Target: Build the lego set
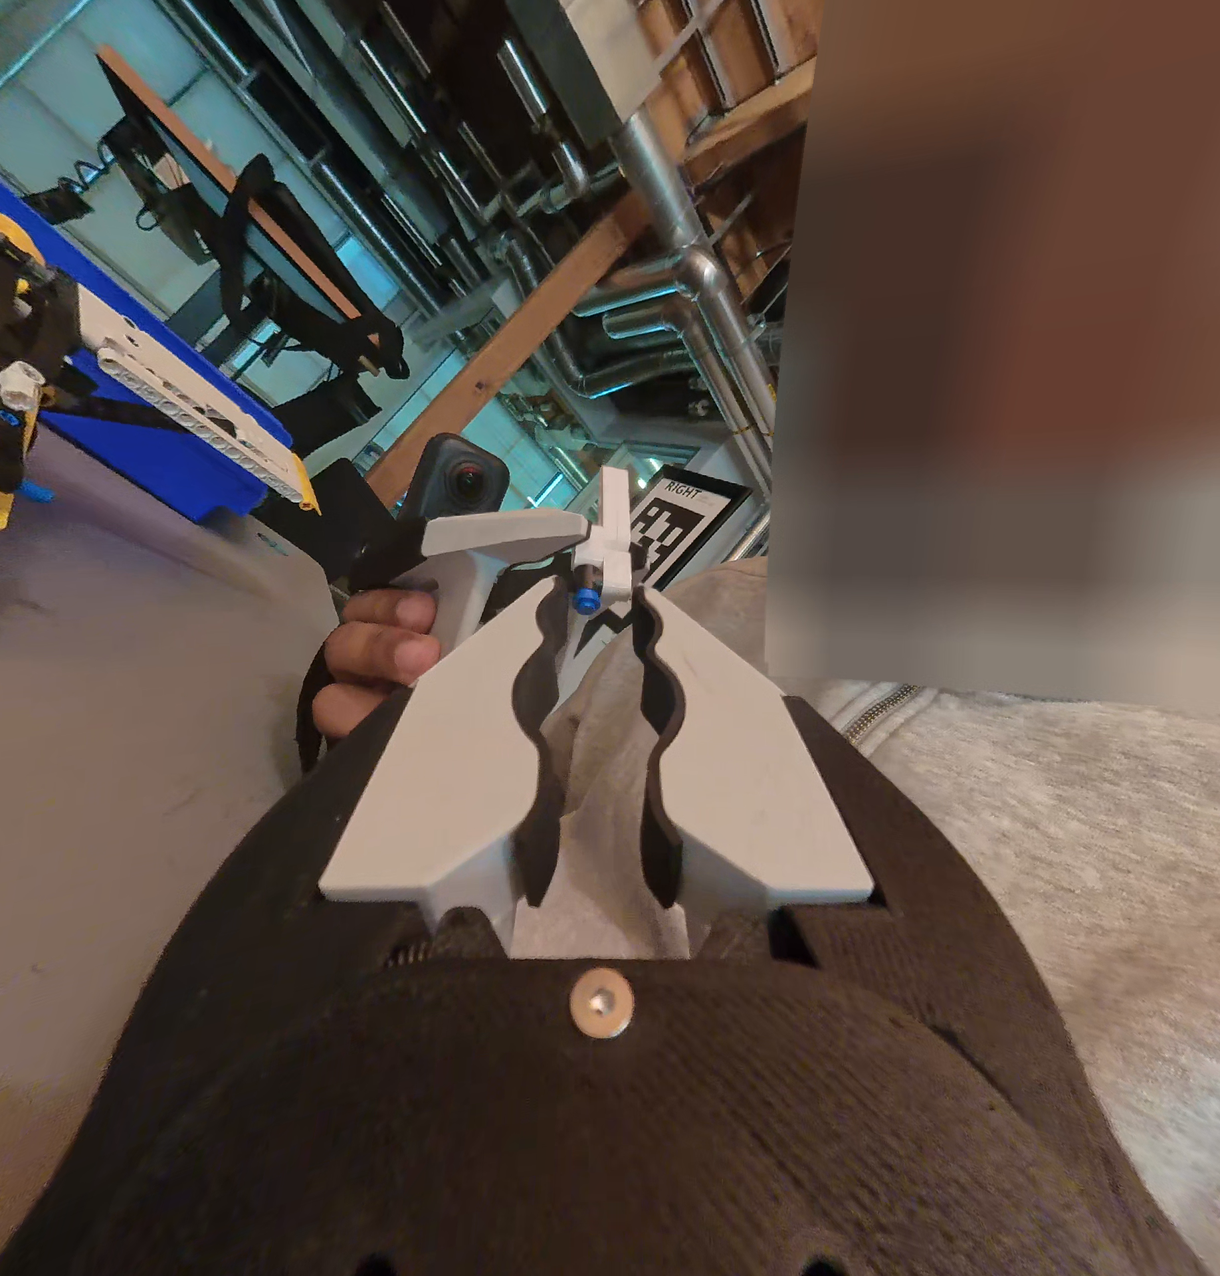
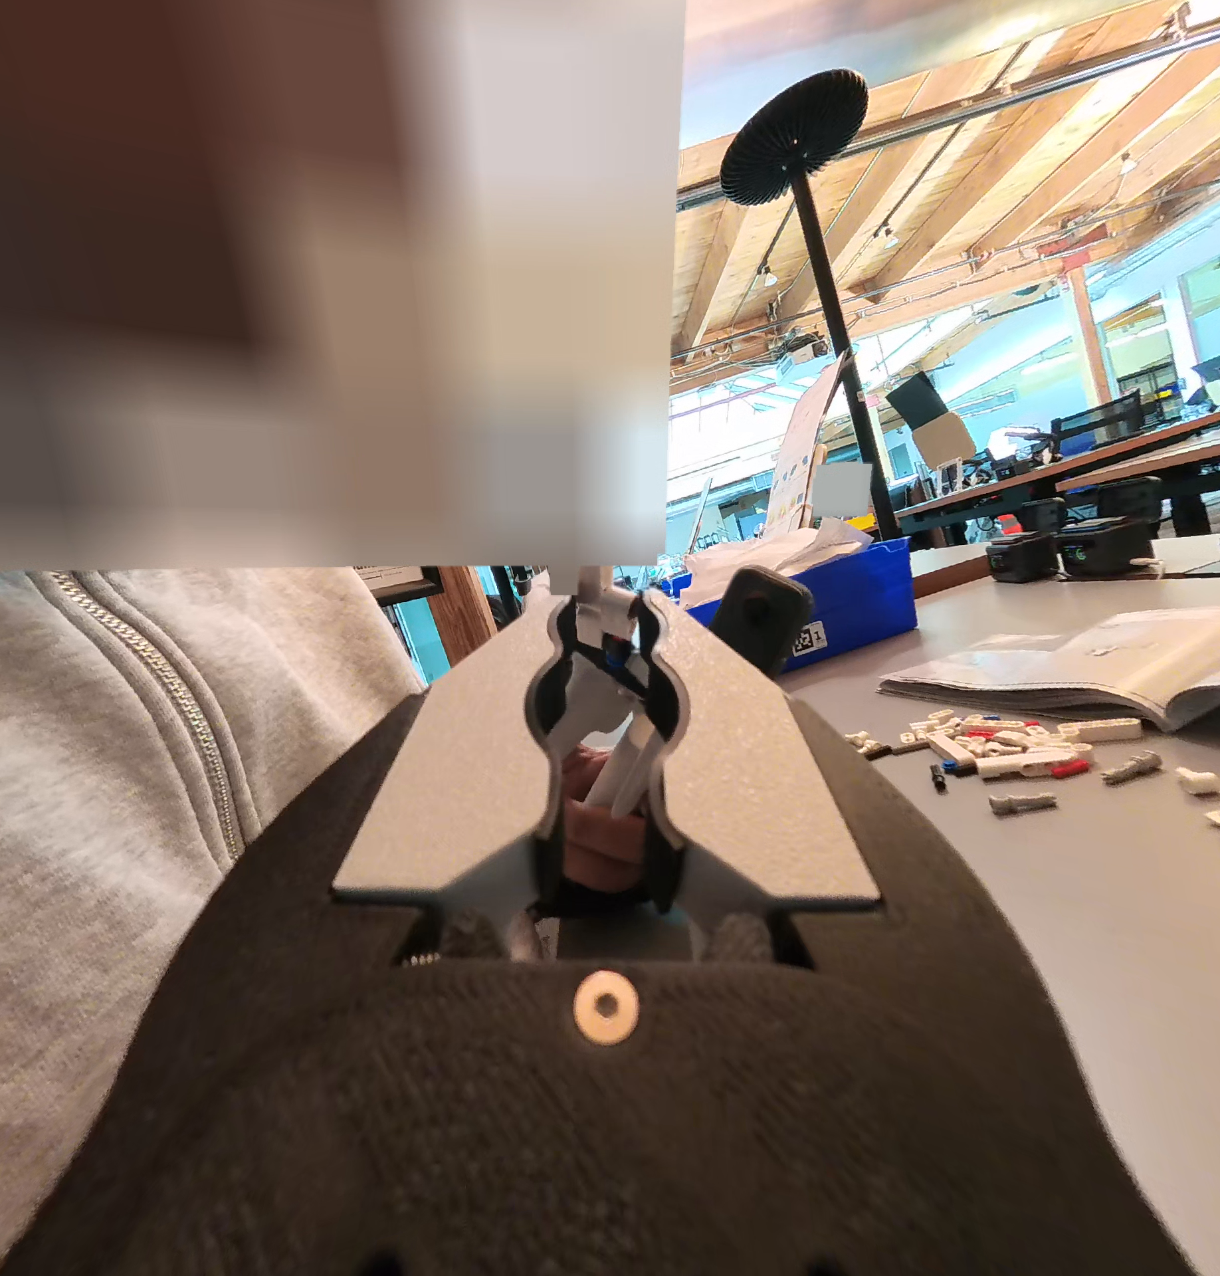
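Both grippers are raised off the table, tips meeting in front of the person's grey hoodie [image 1: 1008, 863], presumably to mate parts in the air.

Right gripper [image 2: 604, 614]: jaws pinched on a small white Technic subassembly [image 2: 597, 607].

Left gripper [image 1: 597, 607]: jaws nearly closed at the tips around the same white piece [image 1: 611, 535] with its blue pin [image 1: 583, 601]; firm contact is unclear.

Loose parts [image 2: 994, 742] and the instruction booklet [image 2: 1111, 663] stay on the table [image 2: 1077, 967], and the yellow-black model [image 1: 3, 373] sits by the blue bin [image 1: 172, 442].
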Action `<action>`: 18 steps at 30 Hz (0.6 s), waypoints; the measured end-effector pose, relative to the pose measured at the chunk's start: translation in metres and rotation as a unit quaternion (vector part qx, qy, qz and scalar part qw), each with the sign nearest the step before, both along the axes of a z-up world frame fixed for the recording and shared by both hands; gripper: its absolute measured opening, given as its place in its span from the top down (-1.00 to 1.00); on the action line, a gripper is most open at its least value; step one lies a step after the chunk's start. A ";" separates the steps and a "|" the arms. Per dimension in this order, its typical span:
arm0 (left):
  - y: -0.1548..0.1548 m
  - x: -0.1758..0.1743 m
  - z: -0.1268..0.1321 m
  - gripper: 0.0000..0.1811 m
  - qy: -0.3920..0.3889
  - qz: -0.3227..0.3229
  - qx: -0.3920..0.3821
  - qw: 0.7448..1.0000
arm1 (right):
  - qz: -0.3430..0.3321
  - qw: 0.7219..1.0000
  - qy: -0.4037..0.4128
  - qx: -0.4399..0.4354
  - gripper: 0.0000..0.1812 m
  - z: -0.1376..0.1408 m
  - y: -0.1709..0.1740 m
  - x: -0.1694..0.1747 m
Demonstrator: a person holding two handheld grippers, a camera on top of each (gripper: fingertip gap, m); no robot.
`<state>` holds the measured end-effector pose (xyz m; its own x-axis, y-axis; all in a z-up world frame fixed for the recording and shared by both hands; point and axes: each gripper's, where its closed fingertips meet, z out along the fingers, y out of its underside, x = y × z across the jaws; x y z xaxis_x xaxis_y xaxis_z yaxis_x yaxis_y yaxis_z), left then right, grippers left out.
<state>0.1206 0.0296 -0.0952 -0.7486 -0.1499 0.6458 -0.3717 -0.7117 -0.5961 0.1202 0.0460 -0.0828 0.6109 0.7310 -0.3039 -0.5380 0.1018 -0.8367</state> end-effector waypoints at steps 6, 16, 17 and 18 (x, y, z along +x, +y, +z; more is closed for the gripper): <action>0.001 0.000 0.001 0.85 -0.006 0.012 0.008 1.000 | -0.002 1.000 0.000 -0.001 0.83 0.000 -0.001 0.000; 0.010 -0.001 0.003 0.85 -0.015 0.042 0.006 0.999 | -0.001 1.000 0.023 -0.003 0.79 0.002 -0.001 0.005; 0.010 -0.001 0.004 0.85 -0.016 0.042 0.006 0.999 | -0.001 1.000 0.021 -0.003 0.79 0.002 0.000 0.004; 0.010 -0.001 0.004 0.85 -0.016 0.041 0.006 0.999 | -0.002 1.000 0.019 -0.003 0.79 0.002 -0.001 0.004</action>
